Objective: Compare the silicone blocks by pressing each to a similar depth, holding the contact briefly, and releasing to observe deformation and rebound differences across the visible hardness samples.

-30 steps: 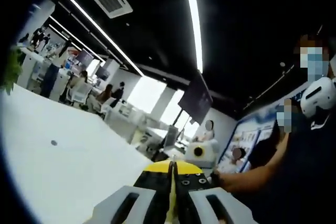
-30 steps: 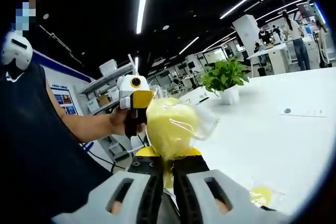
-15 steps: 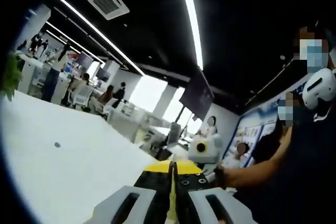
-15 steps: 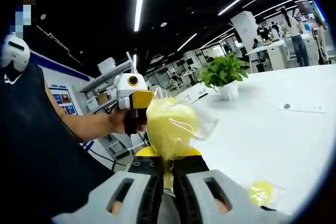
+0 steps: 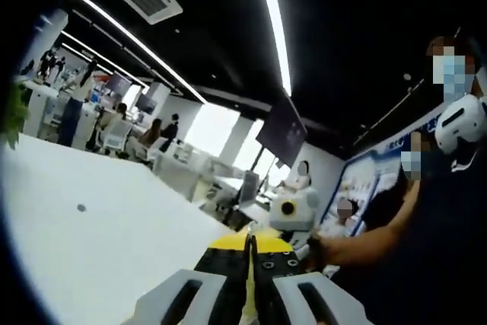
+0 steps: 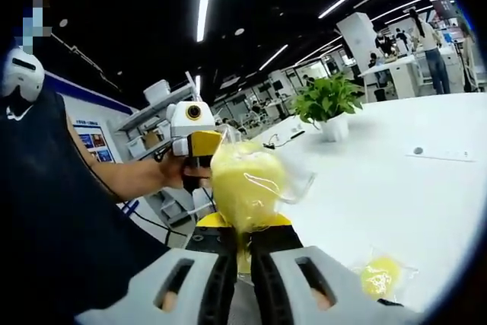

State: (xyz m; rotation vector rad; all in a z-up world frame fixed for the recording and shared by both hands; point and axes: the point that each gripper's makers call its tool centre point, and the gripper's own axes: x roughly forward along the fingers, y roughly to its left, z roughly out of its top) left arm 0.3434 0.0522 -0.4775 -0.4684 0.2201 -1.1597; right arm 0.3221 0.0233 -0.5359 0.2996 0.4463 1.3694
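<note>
Right gripper (image 6: 242,253): jaws drawn together on the lower edge of a clear bag holding a yellow silicone block (image 6: 242,188), which stands up just ahead of the tips.
Second bagged block (image 6: 380,275): yellow, in clear wrap, lying on the white table (image 6: 396,195) to the right of the right gripper, near its body.
Left gripper (image 5: 249,253): jaws pressed together with a thin yellowish edge pinched between them; what that edge belongs to cannot be told. In the right gripper view it (image 6: 196,159) sits just left of the held bag, a hand (image 6: 171,174) around it.
Table ahead: a potted plant (image 6: 329,104) stands well beyond the right gripper; a small dark dot (image 5: 81,207) lies on the white top left of the left gripper.
Person: dark sleeve (image 6: 53,211) at the left of the right gripper view.
</note>
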